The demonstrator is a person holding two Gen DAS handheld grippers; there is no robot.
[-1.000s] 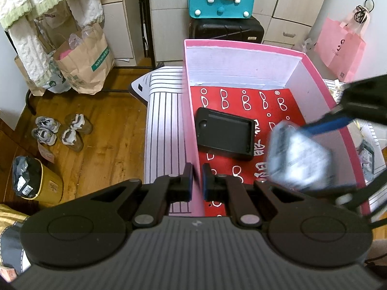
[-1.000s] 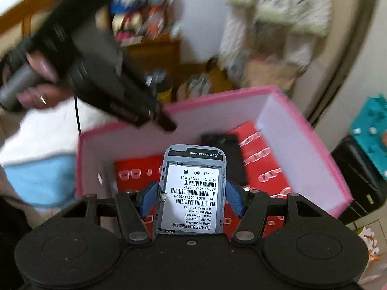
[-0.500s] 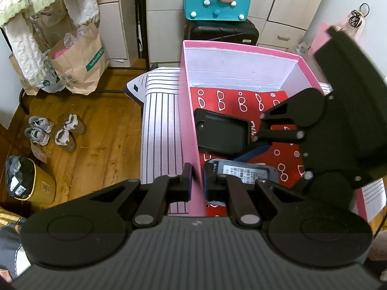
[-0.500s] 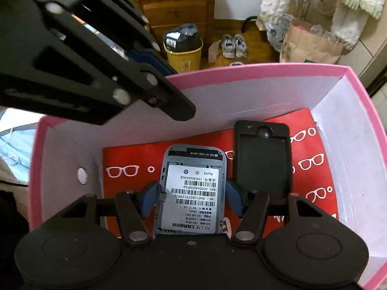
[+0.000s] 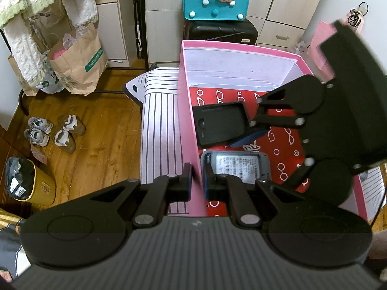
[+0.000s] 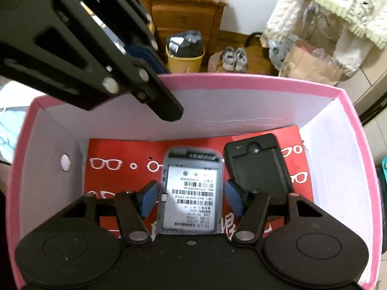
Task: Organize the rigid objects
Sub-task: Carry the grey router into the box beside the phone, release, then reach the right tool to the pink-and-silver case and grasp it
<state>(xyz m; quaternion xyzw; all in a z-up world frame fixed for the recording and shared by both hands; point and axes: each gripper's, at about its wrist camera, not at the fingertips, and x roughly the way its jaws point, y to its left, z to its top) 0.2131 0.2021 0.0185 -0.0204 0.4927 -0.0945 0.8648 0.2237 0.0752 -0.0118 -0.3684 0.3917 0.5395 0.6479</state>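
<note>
A pink box (image 5: 187,111) with a red glasses-print floor stands on a striped surface. My left gripper (image 5: 197,180) is shut on the box's near wall, one finger (image 6: 167,111) inside it. A black phone case (image 5: 221,123) (image 6: 256,166) lies flat in the box. Right beside it is a grey device (image 6: 191,193) (image 5: 239,166) with a barcode label up, low over the red floor. My right gripper (image 6: 191,198) reaches into the box, its blue pads (image 6: 150,198) against the device's two long sides.
The striped white cover (image 5: 162,133) runs left of the box. Behind it are a teal felt bag (image 5: 215,0) on a black suitcase (image 5: 220,32). Paper bags (image 5: 77,65), shoes (image 5: 50,133) and a yellow bin (image 5: 31,183) sit on the wooden floor.
My right gripper has come down into the box with the grey device, from above its right rim to beside the black case. The left gripper has kept its hold on the wall.
</note>
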